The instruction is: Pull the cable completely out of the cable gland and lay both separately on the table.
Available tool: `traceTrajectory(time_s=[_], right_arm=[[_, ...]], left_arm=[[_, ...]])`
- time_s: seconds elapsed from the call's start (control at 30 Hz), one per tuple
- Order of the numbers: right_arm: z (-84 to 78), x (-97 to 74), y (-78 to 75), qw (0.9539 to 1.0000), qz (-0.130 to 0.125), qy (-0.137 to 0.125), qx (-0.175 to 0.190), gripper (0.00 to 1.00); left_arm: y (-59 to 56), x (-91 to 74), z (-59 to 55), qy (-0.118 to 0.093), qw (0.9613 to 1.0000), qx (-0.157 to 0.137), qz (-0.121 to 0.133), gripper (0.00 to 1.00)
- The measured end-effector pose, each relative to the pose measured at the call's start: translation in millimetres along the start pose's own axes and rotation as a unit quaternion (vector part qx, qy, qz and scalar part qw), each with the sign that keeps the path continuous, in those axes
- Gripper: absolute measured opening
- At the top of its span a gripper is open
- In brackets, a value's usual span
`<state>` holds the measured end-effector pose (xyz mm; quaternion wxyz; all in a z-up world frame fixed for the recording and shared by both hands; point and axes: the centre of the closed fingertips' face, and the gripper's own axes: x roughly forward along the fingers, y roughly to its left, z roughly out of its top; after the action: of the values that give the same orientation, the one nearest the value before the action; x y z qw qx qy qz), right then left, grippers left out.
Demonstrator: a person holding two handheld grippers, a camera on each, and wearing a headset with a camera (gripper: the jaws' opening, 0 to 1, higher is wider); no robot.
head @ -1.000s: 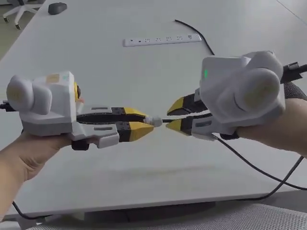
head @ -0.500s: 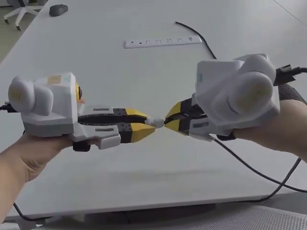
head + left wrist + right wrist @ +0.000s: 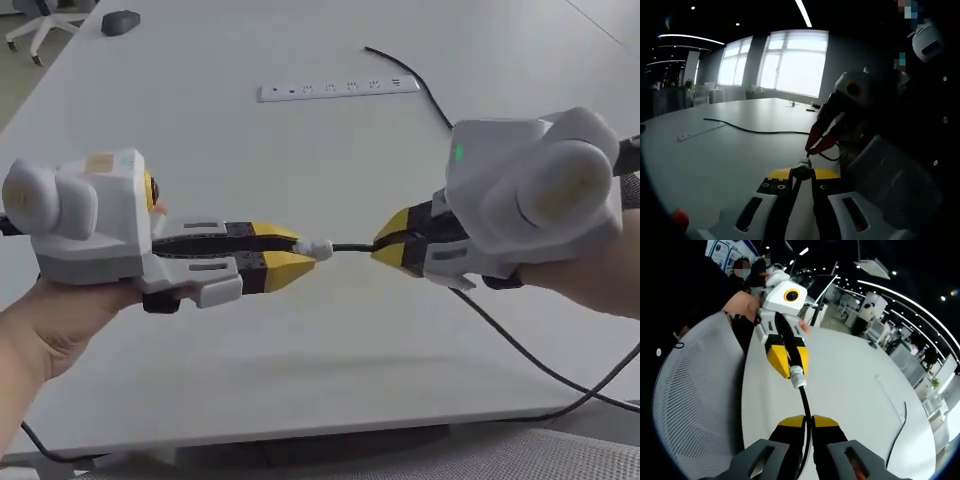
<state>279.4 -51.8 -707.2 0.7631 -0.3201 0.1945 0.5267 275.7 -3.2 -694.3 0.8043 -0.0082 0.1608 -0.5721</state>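
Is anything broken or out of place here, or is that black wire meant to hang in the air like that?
Nothing looks damaged. The cable runs straight through the air above the table: the left gripper holds the white cable gland, and the right gripper grips the cable. Neither lies on the table yet.

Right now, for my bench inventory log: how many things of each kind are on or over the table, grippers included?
grippers: 2, left gripper and right gripper
cable gland: 1
cable: 1
power strip with cord: 1
mouse: 1
total: 6
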Motion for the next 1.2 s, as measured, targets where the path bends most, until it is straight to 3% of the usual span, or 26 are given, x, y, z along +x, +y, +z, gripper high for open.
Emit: traceTrajectory(time_s=[0.7,0.97,1.2], right_arm=[[-41.3,-25.1,-22.8,0.9963,-0.043,0.014,0.073,0.0],[-51.4,-19.4,-14.3,0.9953,-0.027,0.031,0.088,0.0],[-58.3,-13.9,-9.5,0.9958,-0.02,0.052,0.072,0.0]], left_arm=[[10.0,-6.9,2.6,-0.009,0.9998,-0.007,0.017,0.15],[9.1,-3.0,0.5,-0.005,0.9998,-0.008,0.016,0.15],[7.8,-0.2,1.6,-0.006,0.9998,-0.008,0.015,0.15]])
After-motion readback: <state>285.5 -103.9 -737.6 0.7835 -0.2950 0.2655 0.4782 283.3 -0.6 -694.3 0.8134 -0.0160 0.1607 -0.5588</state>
